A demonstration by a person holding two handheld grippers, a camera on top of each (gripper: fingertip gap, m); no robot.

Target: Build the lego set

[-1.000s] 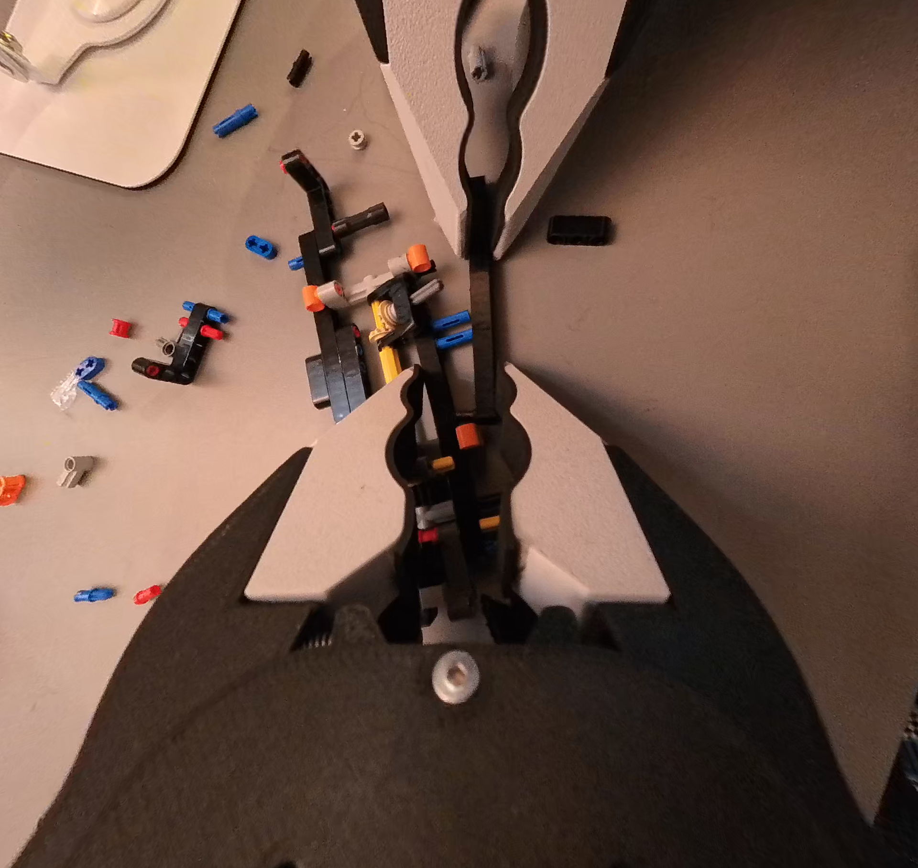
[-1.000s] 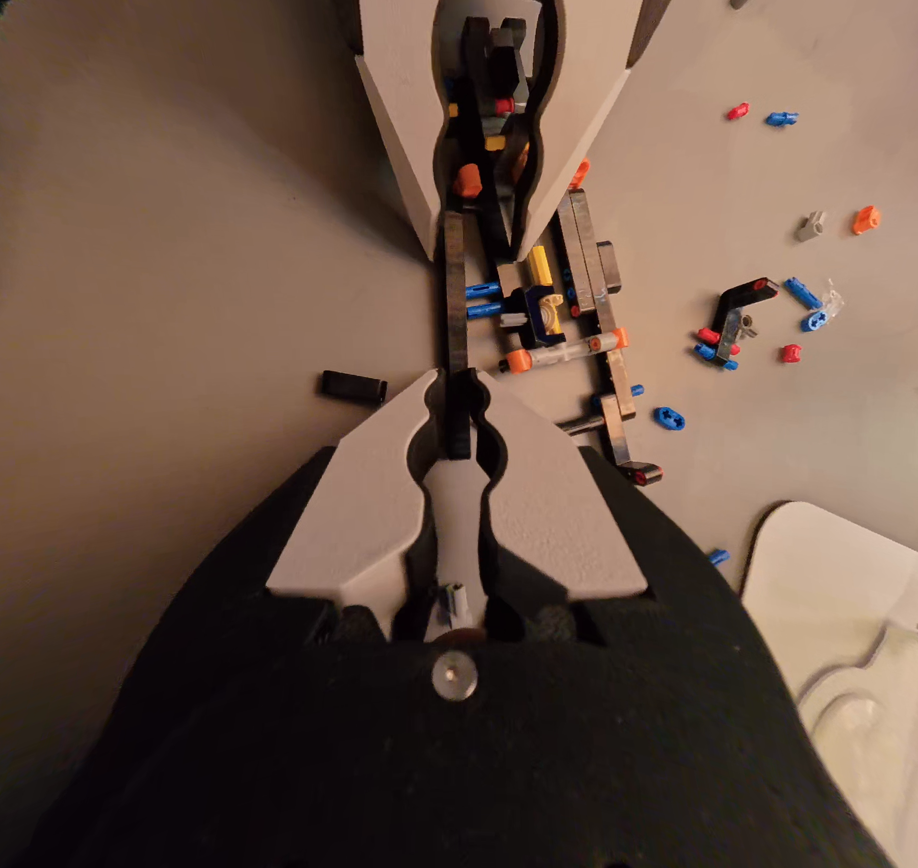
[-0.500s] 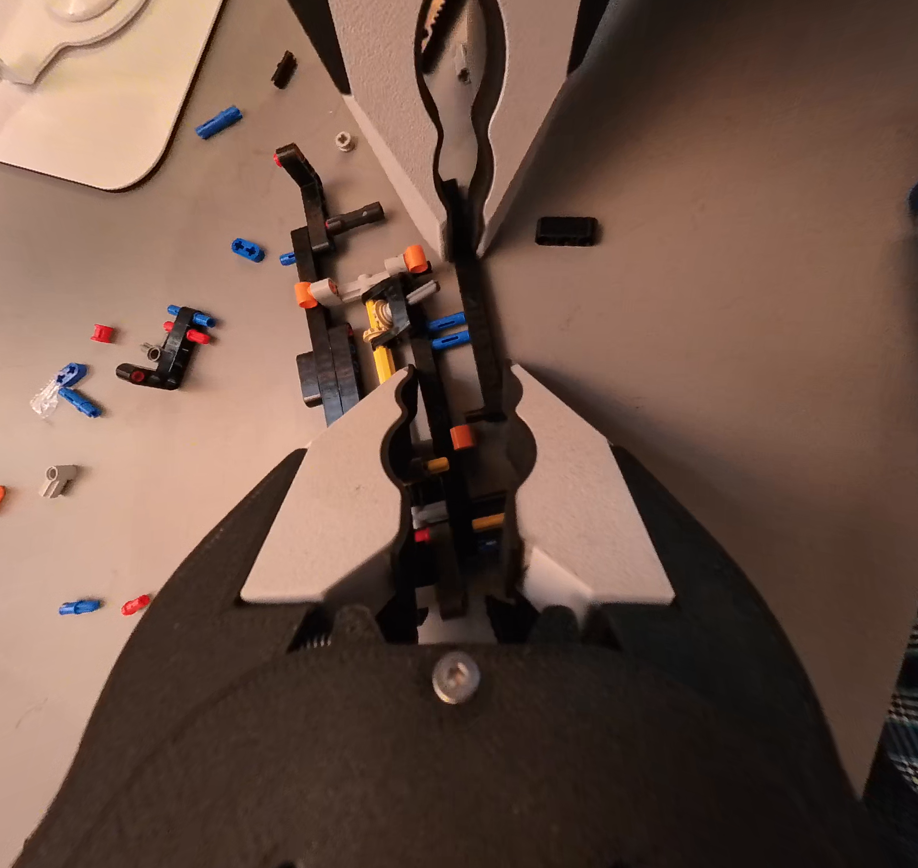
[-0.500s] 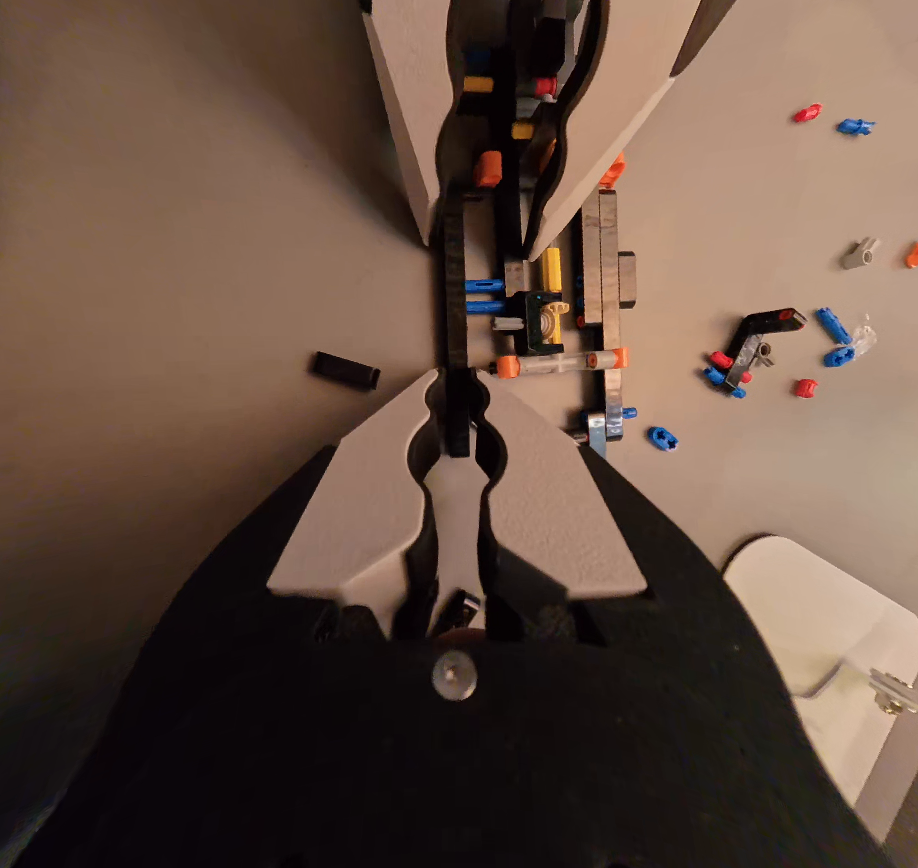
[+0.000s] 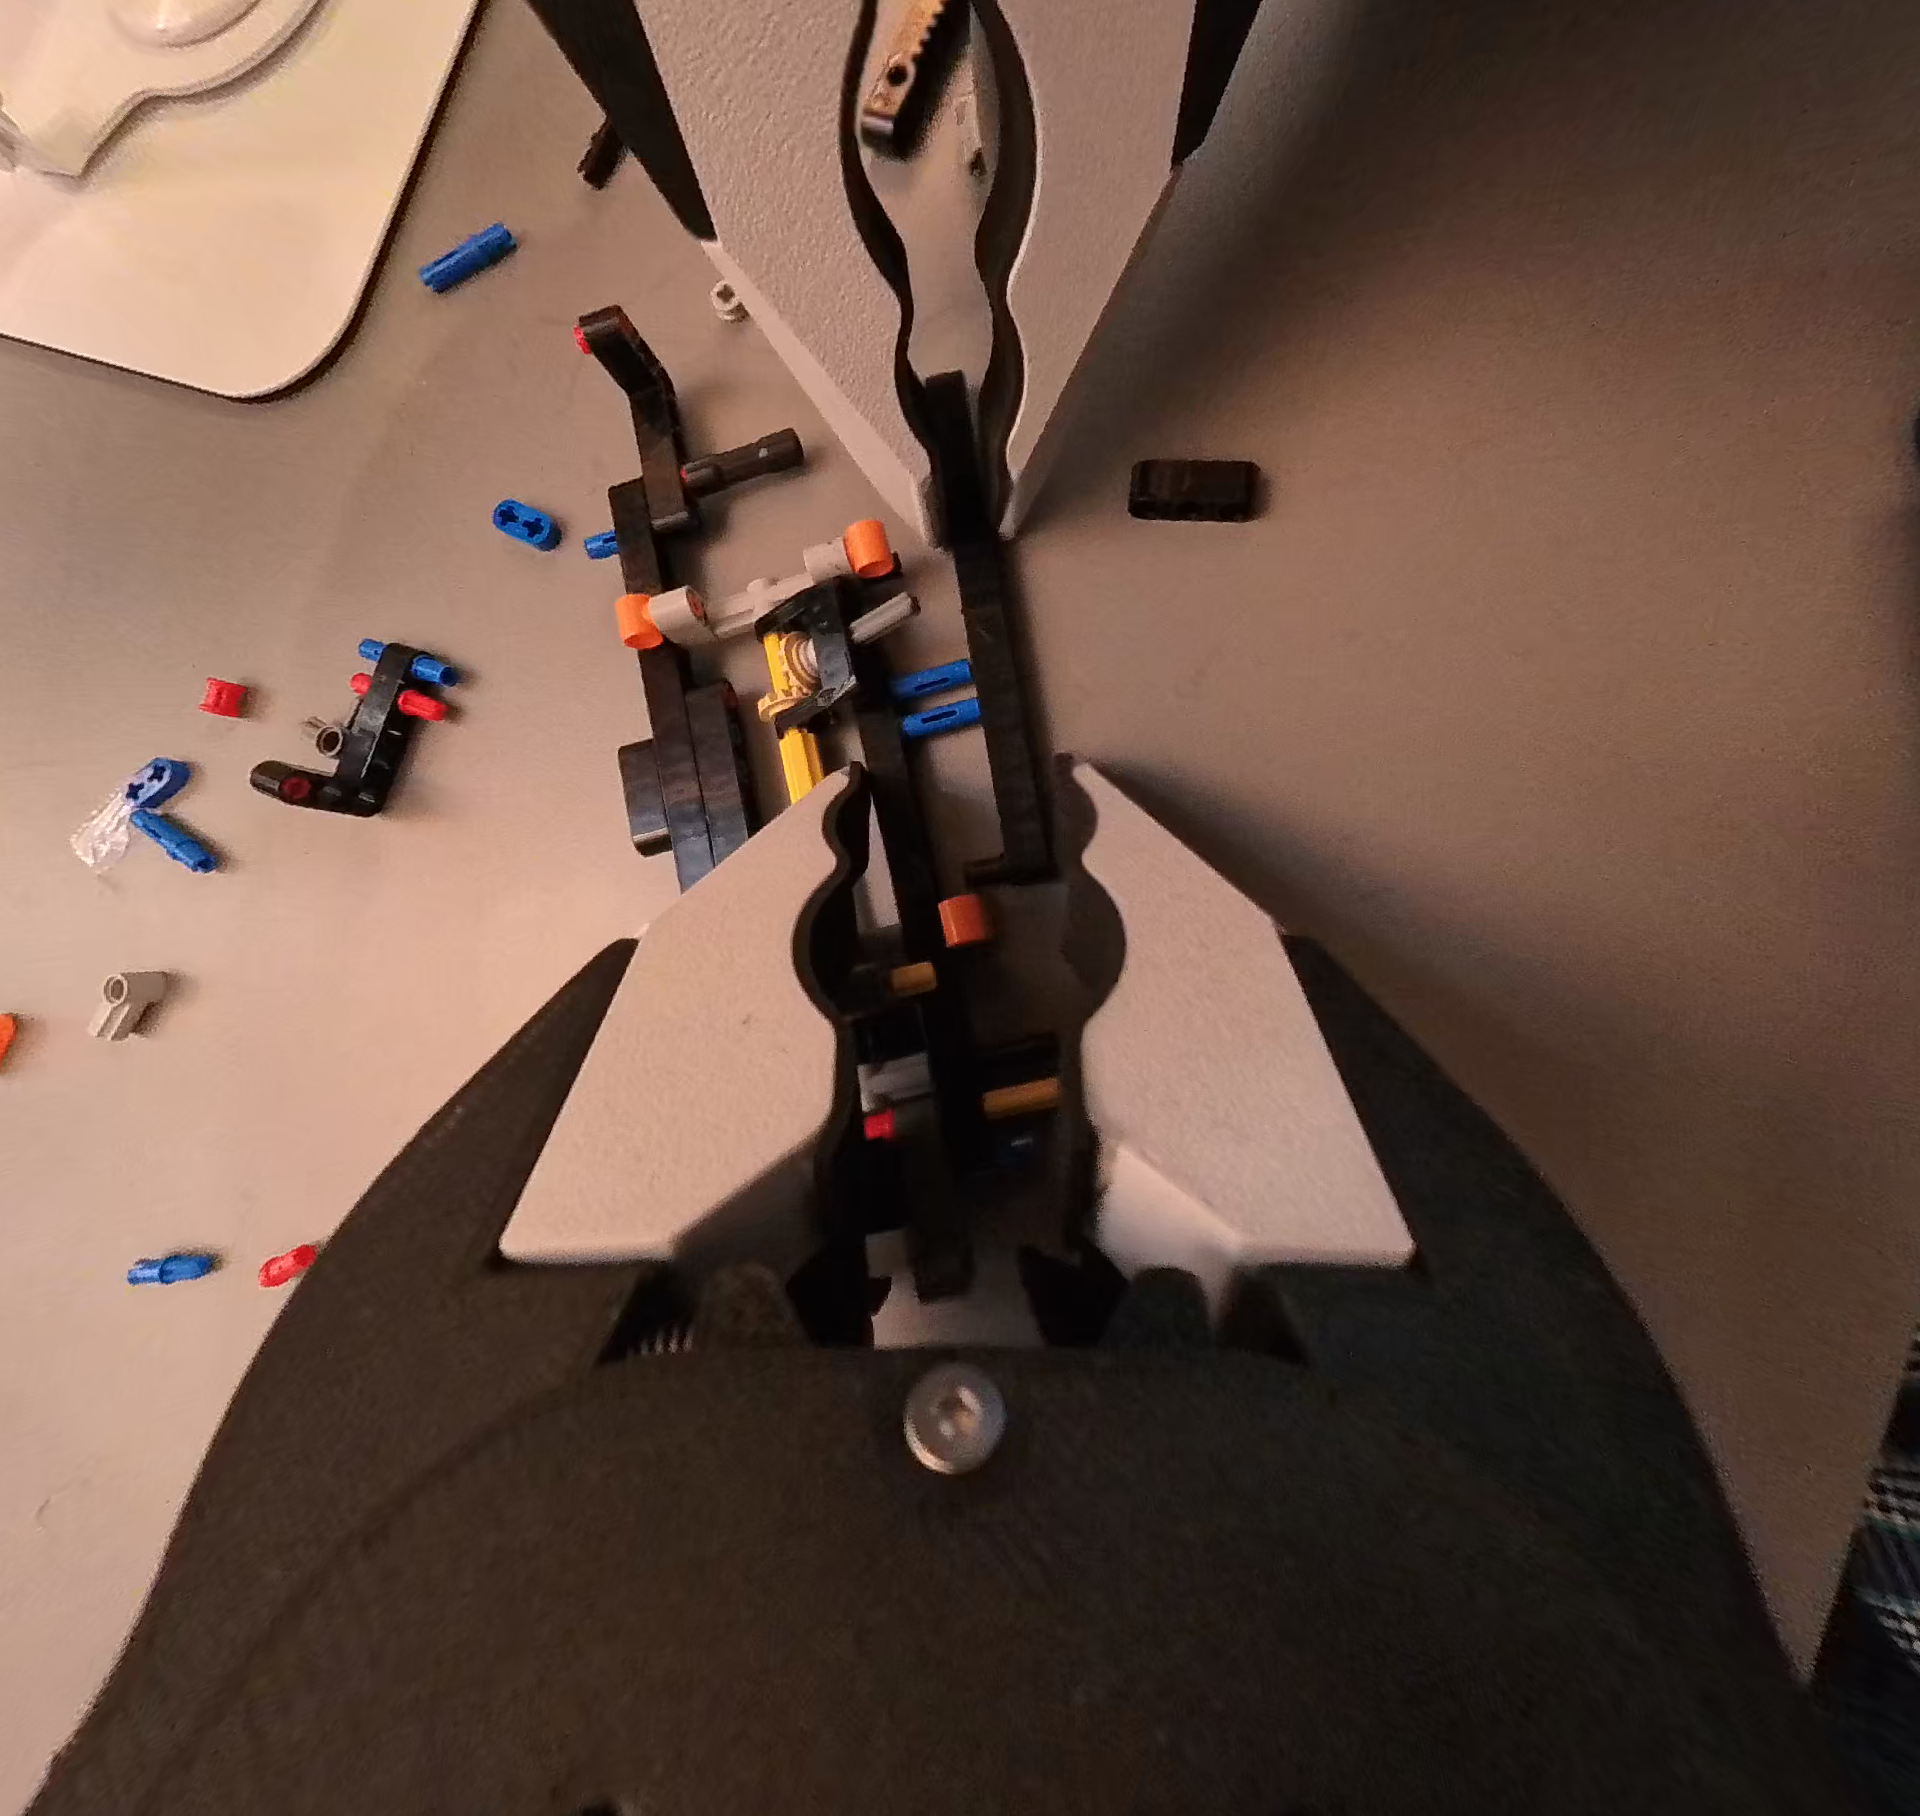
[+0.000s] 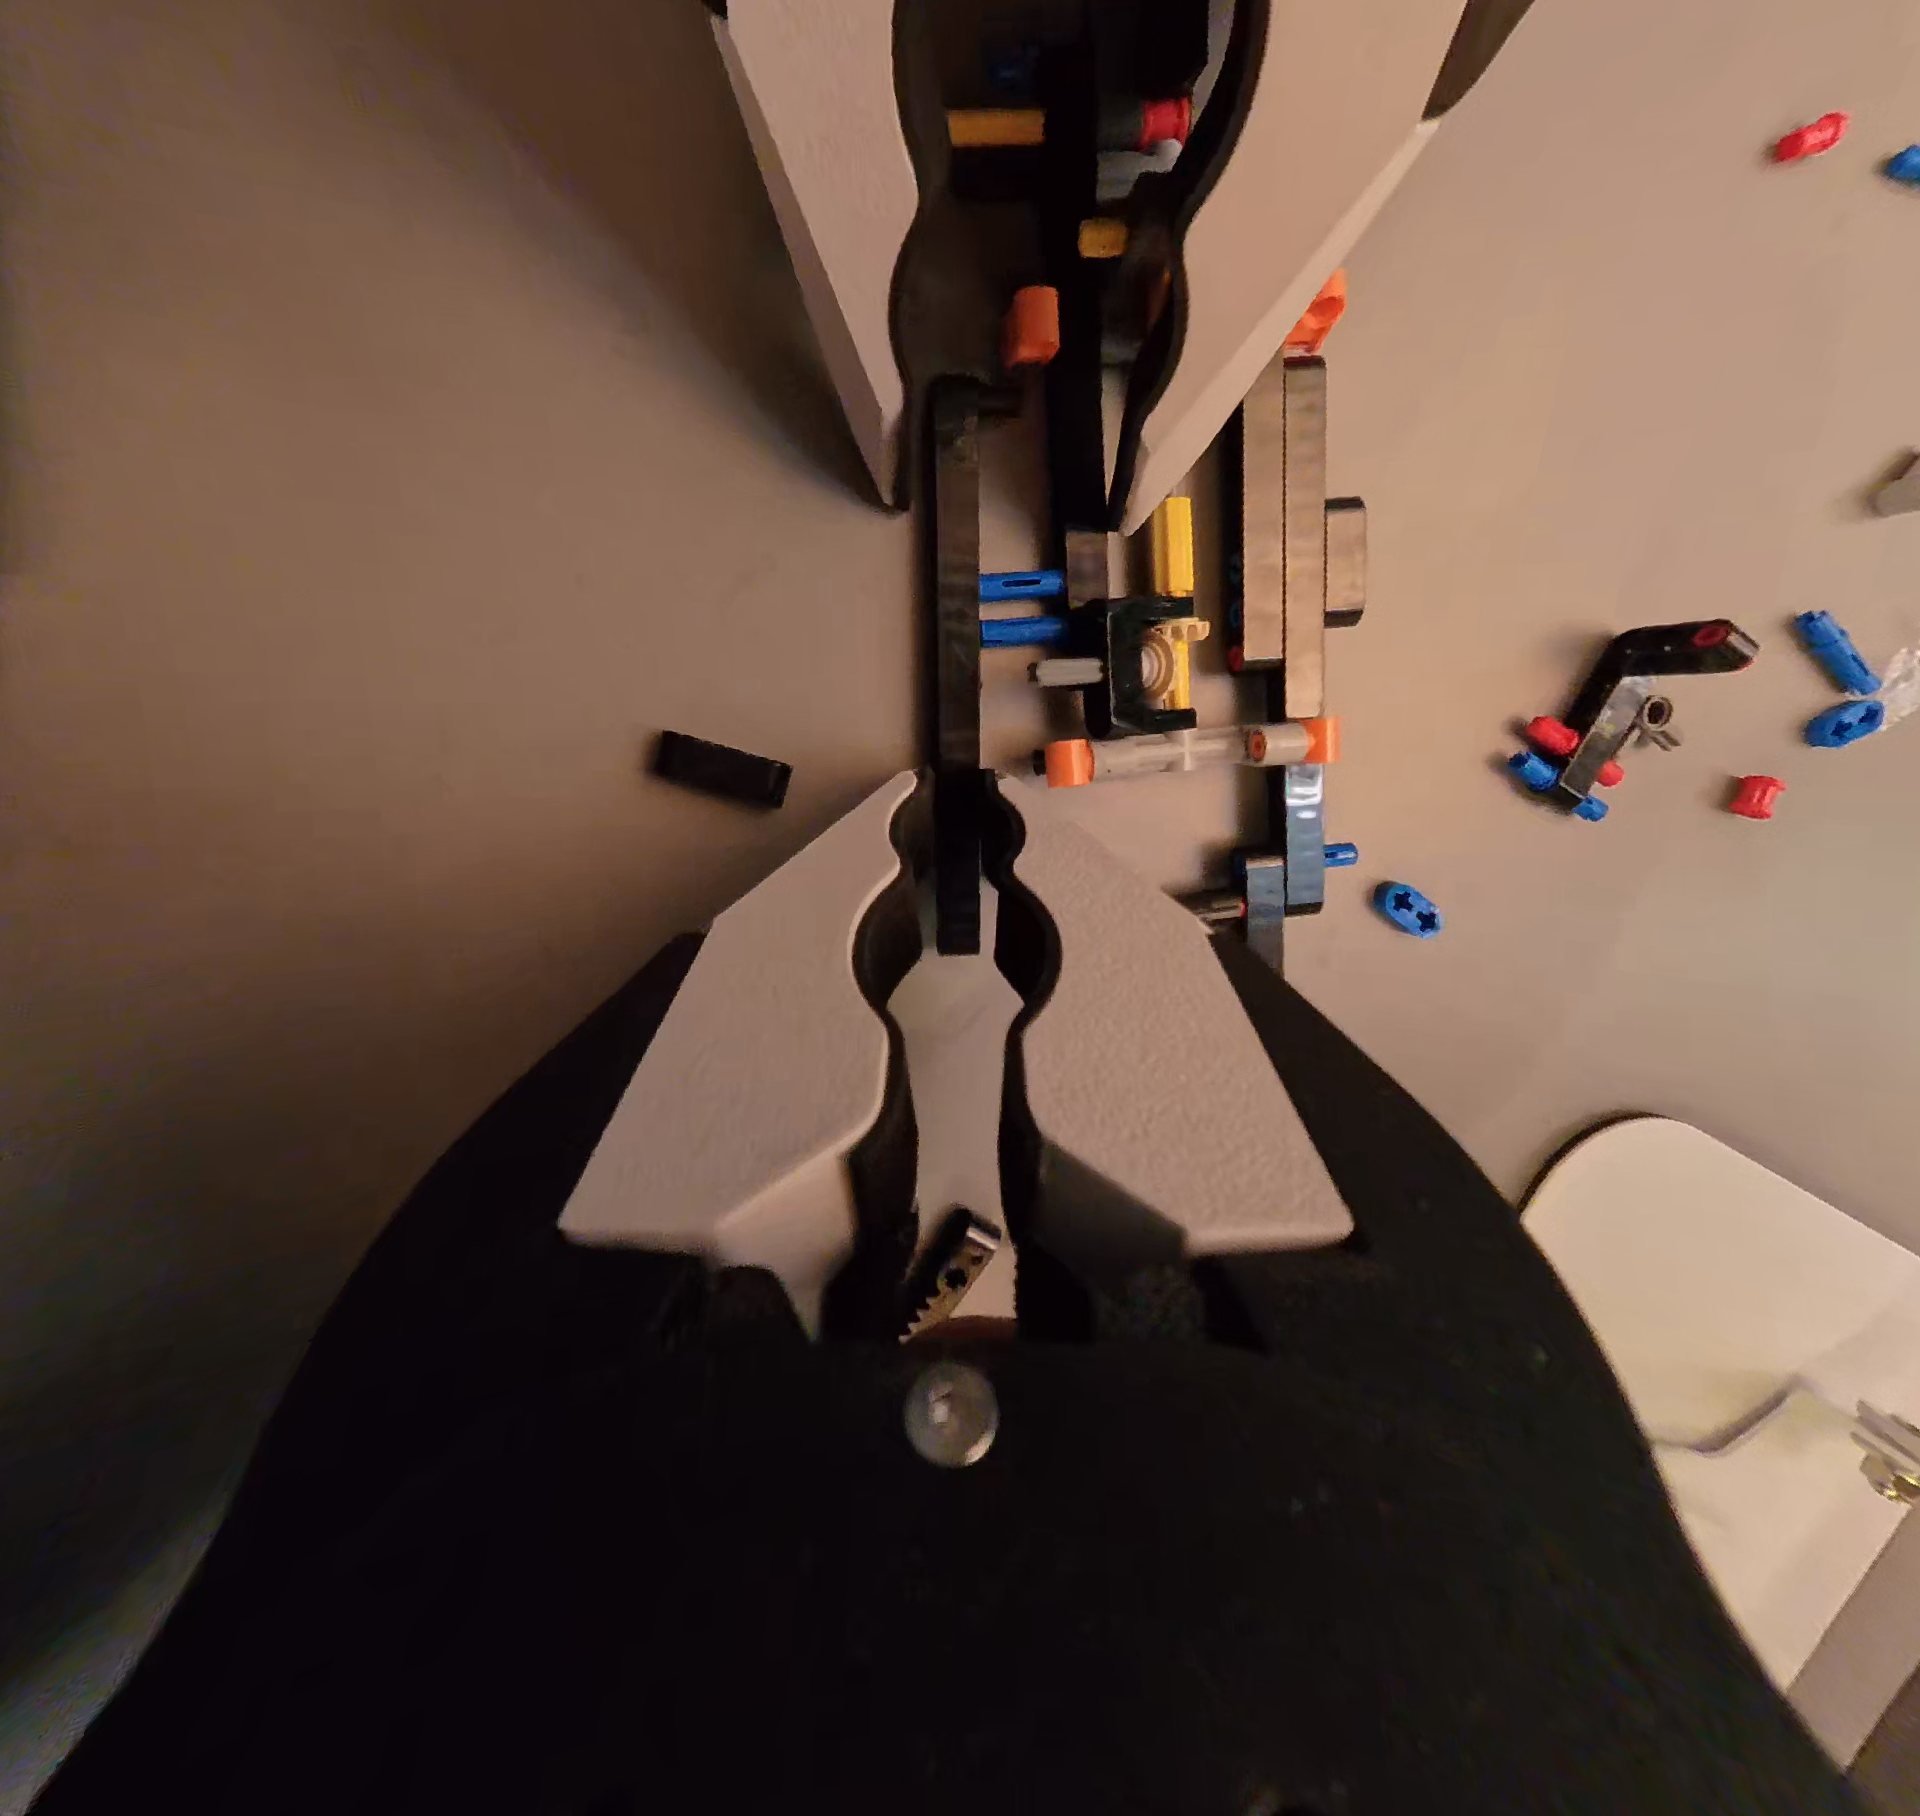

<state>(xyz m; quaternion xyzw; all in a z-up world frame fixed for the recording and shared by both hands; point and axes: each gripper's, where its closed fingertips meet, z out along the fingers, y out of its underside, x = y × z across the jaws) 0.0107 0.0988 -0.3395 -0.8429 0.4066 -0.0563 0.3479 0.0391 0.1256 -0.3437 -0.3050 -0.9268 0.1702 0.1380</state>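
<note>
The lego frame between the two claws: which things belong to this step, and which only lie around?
In use:
- left claw
- right claw
- black beam
- lego frame

Lying about:
- short black beam
- L-shaped black piece
- blue connector
- white board

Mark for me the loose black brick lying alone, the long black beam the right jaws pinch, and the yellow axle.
black brick (image 6: 724,771): right wrist view, middle of its top face.
black beam (image 6: 957,613): right wrist view, mid-length, between the two grippers.
yellow axle (image 5: 798,756): left wrist view, its lower visible stretch.

matt grey table (image 5: 1455,312); glossy plastic lego frame (image 6: 1283,519).
</note>
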